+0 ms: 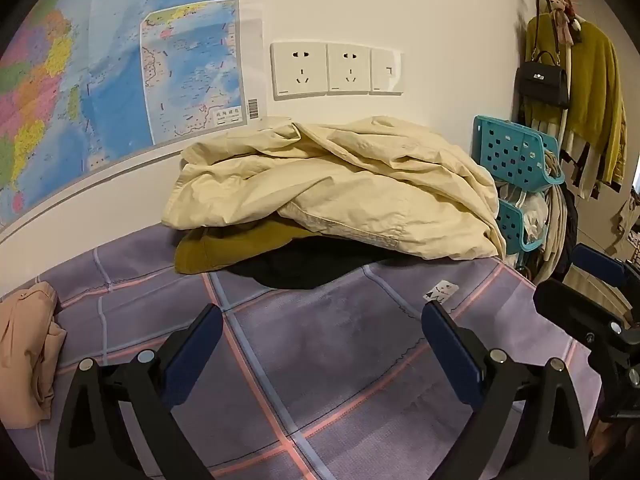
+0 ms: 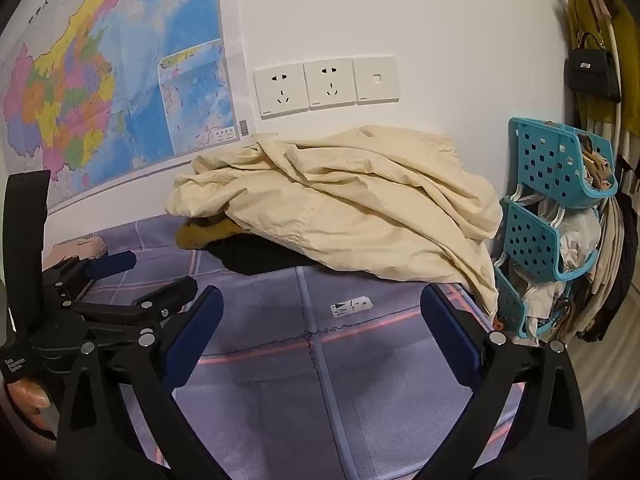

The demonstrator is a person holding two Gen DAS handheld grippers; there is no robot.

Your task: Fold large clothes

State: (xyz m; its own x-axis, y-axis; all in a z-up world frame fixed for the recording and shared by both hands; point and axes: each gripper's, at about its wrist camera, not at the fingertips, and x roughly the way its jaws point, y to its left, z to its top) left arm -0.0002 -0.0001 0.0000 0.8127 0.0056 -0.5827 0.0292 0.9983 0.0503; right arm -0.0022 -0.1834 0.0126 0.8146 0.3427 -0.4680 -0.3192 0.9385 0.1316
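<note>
A crumpled cream garment (image 1: 332,188) (image 2: 340,208) tops a pile against the wall, lying over a mustard garment (image 1: 224,246) (image 2: 200,234) and a black one (image 1: 304,266) (image 2: 252,258). The pile rests on a purple checked sheet (image 1: 320,344) (image 2: 320,380). My left gripper (image 1: 322,322) hovers open above the sheet, short of the pile, with nothing between its fingers. My right gripper (image 2: 322,306) also stands open and empty, just in front of the pile. In the left wrist view the right gripper (image 1: 588,292) shows at the right edge. The left gripper (image 2: 144,276) shows at the left of the right wrist view.
A peach garment (image 1: 28,352) (image 2: 82,248) lies on the sheet at the left. A map (image 1: 100,80) and wall sockets (image 1: 336,68) hang behind the pile. Teal baskets (image 1: 520,172) (image 2: 552,208), a black handbag (image 1: 542,84) and hanging clothes (image 1: 592,96) crowd the right side.
</note>
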